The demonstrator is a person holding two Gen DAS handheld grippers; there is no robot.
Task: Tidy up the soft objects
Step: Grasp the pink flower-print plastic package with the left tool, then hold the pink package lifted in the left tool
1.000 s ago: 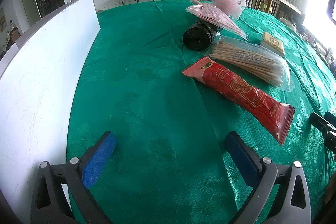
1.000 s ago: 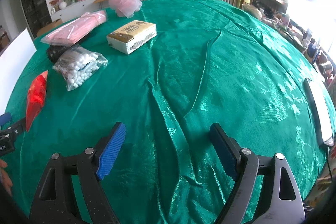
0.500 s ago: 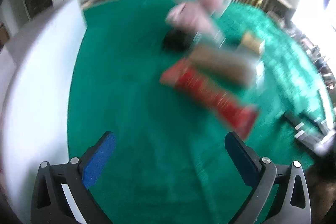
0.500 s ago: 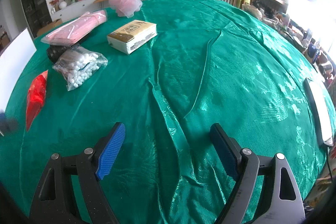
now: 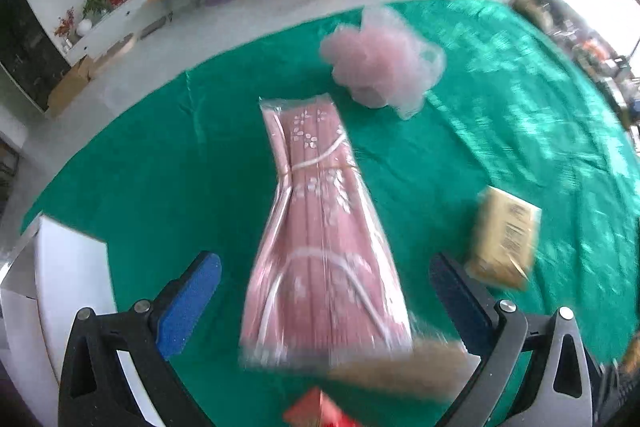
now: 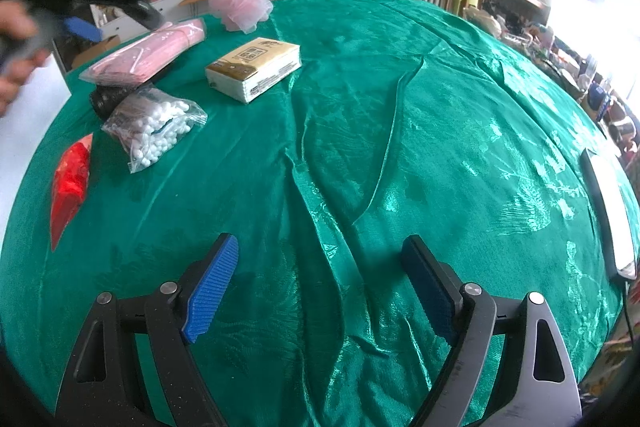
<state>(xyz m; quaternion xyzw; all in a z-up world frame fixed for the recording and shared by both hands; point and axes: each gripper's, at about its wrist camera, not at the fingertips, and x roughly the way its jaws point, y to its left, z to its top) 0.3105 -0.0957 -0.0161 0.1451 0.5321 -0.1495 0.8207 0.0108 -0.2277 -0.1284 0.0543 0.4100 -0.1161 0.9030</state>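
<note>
My left gripper (image 5: 324, 283) is open and hovers over a pink packet in clear wrap (image 5: 320, 235), which lies between its fingers below. A pink mesh puff (image 5: 380, 67) sits beyond it and a yellow tissue pack (image 5: 506, 237) to the right. In the right wrist view the pink packet (image 6: 148, 53), the puff (image 6: 242, 3), the tissue pack (image 6: 254, 69), a bag of cotton swabs (image 6: 154, 129) and a red packet (image 6: 70, 183) lie at the left. My right gripper (image 6: 320, 287) is open and empty over bare green cloth.
A white box (image 5: 60, 291) stands at the table's left edge. A black roll (image 6: 106, 99) lies under the pink packet. A flat white-edged object (image 6: 608, 211) lies at the table's right edge. The green cloth (image 6: 400, 147) is wrinkled.
My left gripper has swung forward and up from near the red packet to over the pink packet. My right gripper has not moved.
</note>
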